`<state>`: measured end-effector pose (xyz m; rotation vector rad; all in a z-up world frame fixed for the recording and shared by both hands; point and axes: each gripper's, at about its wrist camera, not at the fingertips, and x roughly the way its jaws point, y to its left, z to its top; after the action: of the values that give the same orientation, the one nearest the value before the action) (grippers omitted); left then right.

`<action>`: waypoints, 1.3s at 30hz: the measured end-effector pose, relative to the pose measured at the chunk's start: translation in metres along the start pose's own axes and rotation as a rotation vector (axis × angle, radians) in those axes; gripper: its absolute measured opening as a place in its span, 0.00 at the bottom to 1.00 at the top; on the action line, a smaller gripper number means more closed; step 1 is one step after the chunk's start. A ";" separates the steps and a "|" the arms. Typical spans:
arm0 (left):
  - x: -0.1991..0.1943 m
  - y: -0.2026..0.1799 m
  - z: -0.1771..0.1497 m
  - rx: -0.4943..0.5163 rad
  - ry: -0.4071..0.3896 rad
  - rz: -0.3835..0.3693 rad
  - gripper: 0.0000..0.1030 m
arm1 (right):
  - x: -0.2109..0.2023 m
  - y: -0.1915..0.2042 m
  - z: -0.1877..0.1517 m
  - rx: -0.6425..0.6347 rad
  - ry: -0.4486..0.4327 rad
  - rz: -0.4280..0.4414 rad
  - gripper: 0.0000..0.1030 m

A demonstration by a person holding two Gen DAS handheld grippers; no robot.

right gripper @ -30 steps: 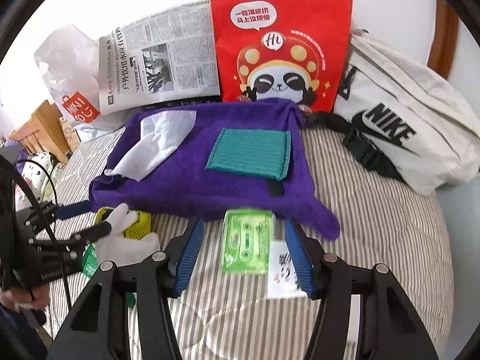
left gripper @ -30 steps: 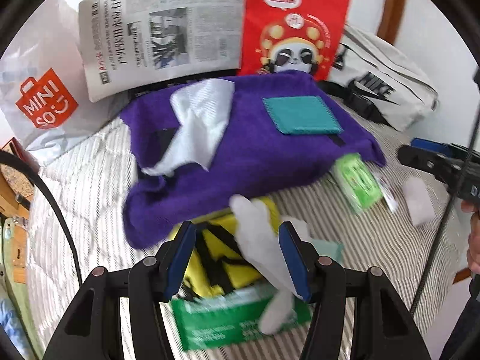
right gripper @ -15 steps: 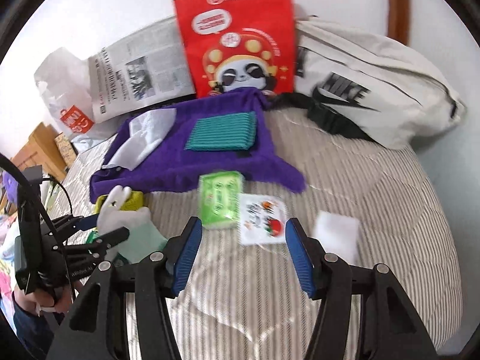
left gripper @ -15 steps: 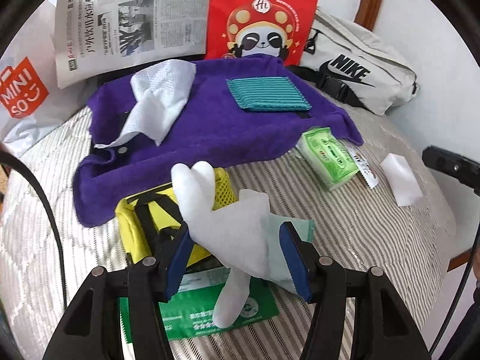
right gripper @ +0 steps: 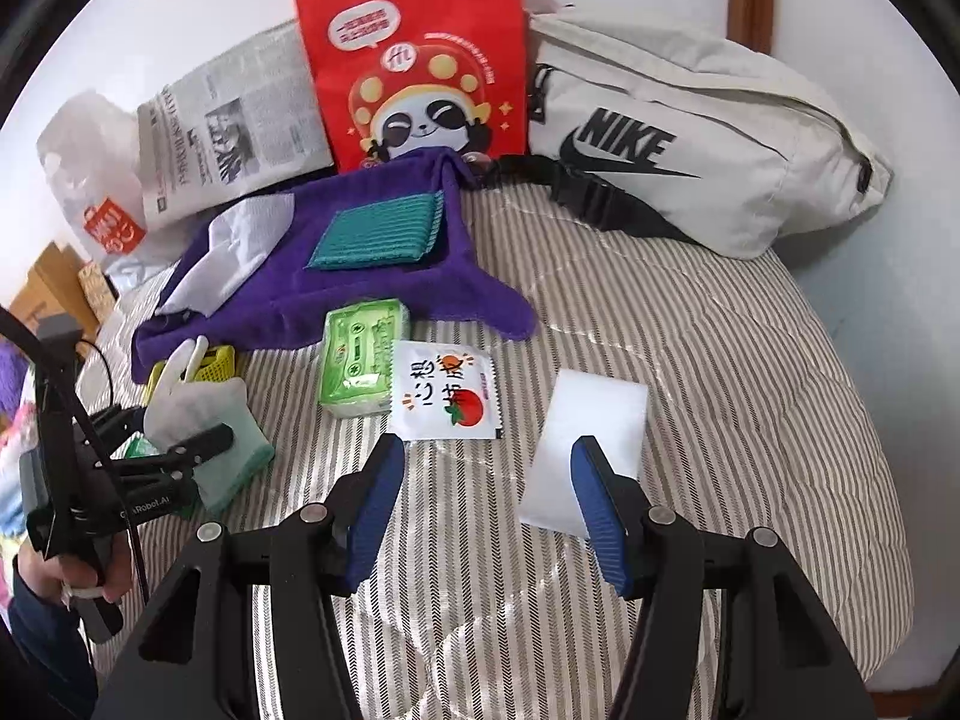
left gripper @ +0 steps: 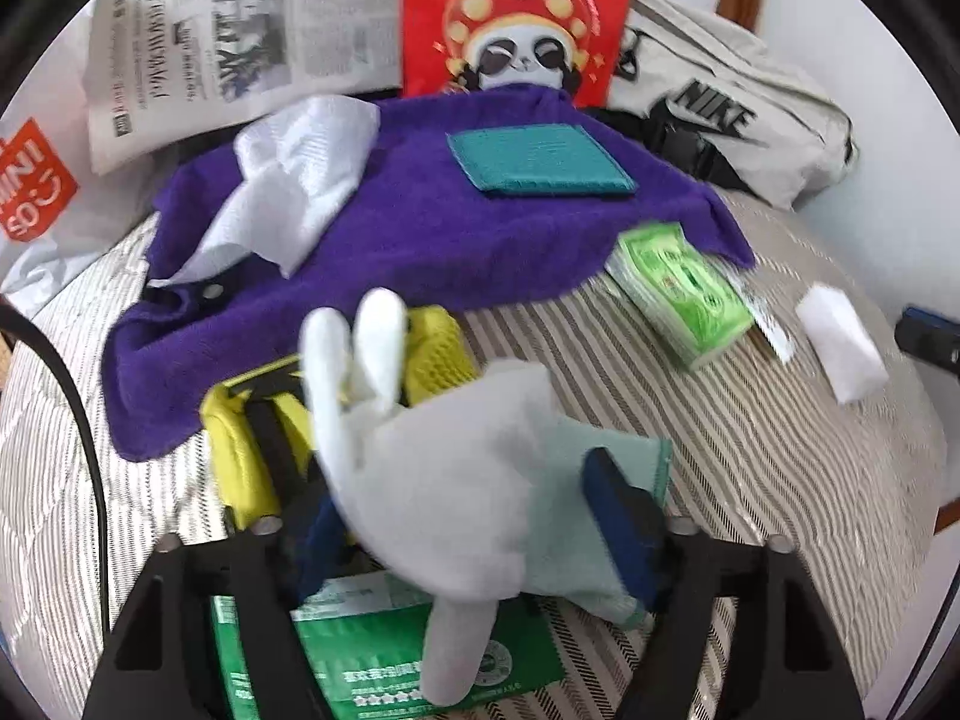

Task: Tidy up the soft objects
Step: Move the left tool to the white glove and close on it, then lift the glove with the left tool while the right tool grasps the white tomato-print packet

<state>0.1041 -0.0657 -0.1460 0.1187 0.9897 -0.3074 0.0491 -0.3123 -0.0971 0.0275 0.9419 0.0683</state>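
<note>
The left gripper point(left gripper: 474, 516) pinches a white glove point(left gripper: 438, 468) between its jaws, long axis roughly upright, two fingers pointing up and away, one dangling below. The right gripper point(right gripper: 486, 510) hangs wide open, a white sponge point(right gripper: 591, 420) by its right jaw. Beyond both jaws lie a "NIKE" bag point(right gripper: 690, 138) and a "MINISO" bag point(left gripper: 30, 192).

The left gripper point(left gripper: 474, 516) has its blue pads point(left gripper: 624, 510) pressed against the two sides of a white glove point(left gripper: 444, 480), gripping it; seen from the right wrist, it point(right gripper: 198, 426) points up and rightward, held low at the left by a hand point(right gripper: 72, 576) wrapped round its handle; the right gripper point(right gripper: 486, 498) hangs with its jaws spread wide, blue pads point(right gripper: 600, 510) well apart, nothing between them.
</note>
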 end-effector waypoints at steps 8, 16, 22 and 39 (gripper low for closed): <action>-0.004 0.002 -0.002 -0.024 -0.036 0.000 0.67 | 0.002 0.008 0.004 -0.035 -0.009 0.006 0.56; -0.026 0.031 -0.003 -0.121 -0.067 -0.159 0.25 | 0.013 0.011 0.003 -0.067 0.017 -0.036 0.56; -0.049 0.030 -0.004 -0.082 -0.082 -0.155 0.25 | 0.016 0.010 0.003 -0.083 0.021 -0.037 0.56; -0.063 0.048 0.010 -0.140 -0.133 -0.201 0.24 | 0.030 0.023 0.004 -0.110 0.059 -0.003 0.56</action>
<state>0.0945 -0.0100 -0.0898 -0.1278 0.8892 -0.4229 0.0686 -0.2870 -0.1180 -0.0779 0.9960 0.1183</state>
